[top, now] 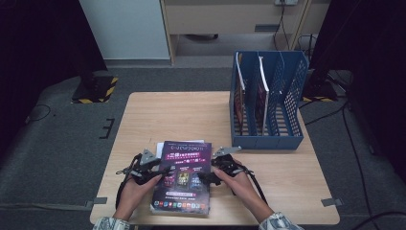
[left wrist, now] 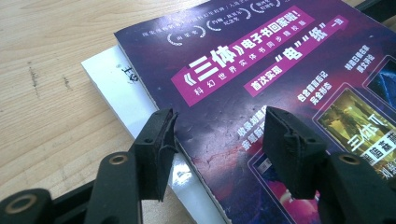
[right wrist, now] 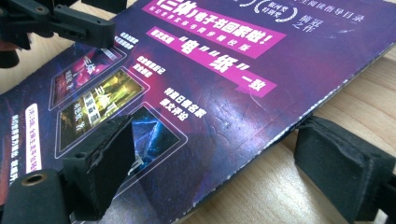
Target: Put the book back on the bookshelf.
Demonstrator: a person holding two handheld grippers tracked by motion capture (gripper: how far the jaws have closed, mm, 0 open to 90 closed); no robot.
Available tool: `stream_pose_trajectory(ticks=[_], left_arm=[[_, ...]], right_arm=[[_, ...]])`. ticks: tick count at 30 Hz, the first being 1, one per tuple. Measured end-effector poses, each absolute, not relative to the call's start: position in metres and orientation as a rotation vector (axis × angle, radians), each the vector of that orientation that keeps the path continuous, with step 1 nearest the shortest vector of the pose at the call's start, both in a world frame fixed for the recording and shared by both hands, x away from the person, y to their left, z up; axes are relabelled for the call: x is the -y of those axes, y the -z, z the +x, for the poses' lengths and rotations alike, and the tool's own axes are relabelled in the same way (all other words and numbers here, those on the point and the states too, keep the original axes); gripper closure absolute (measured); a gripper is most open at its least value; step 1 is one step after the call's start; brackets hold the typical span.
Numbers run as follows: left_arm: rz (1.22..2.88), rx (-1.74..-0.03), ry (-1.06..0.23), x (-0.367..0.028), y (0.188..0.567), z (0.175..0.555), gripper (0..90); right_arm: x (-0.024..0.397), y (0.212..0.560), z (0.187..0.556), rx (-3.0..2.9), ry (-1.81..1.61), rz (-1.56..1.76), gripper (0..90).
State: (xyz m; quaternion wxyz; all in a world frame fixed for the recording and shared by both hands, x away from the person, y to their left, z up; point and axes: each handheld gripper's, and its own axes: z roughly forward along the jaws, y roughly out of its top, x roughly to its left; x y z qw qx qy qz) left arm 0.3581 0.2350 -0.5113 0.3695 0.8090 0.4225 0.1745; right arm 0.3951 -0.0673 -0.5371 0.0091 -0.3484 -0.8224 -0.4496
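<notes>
A purple-covered book (top: 182,177) lies flat on top of a white book (left wrist: 116,79) near the front edge of the wooden table (top: 167,115). My left gripper (top: 160,175) is at the purple book's left side. In the left gripper view its jaws (left wrist: 219,121) stand apart, one over the book's left edge and the white book, the other over the cover, gripping nothing. My right gripper (top: 208,176) is at the book's right side. Its jaws (right wrist: 217,130) stand wide open astride the right edge, one over the cover, one over bare wood.
A blue file rack (top: 268,103) with three slots stands at the table's back right, with thin books upright in its left slots. Bare wood lies between the rack and the books. The other gripper's jaw (right wrist: 70,23) shows across the cover in the right gripper view.
</notes>
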Motion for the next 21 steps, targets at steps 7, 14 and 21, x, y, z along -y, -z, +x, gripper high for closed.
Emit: stream_pose_trajectory(ticks=[7,14,21], left_arm=[[2.068,-1.086,-0.444,-0.236,0.512,0.358,43.1],[2.065,-1.089,-0.439,-0.238,0.512,0.358,42.8],[2.064,-1.092,-0.438,-0.239,0.512,0.358,42.7]], right_arm=[[0.065,0.536,0.399,2.561,1.398,-1.078,15.8],[0.063,0.512,0.399,2.535,1.493,-1.035,18.1],[0.045,0.504,0.398,2.591,1.463,-1.033,18.4]])
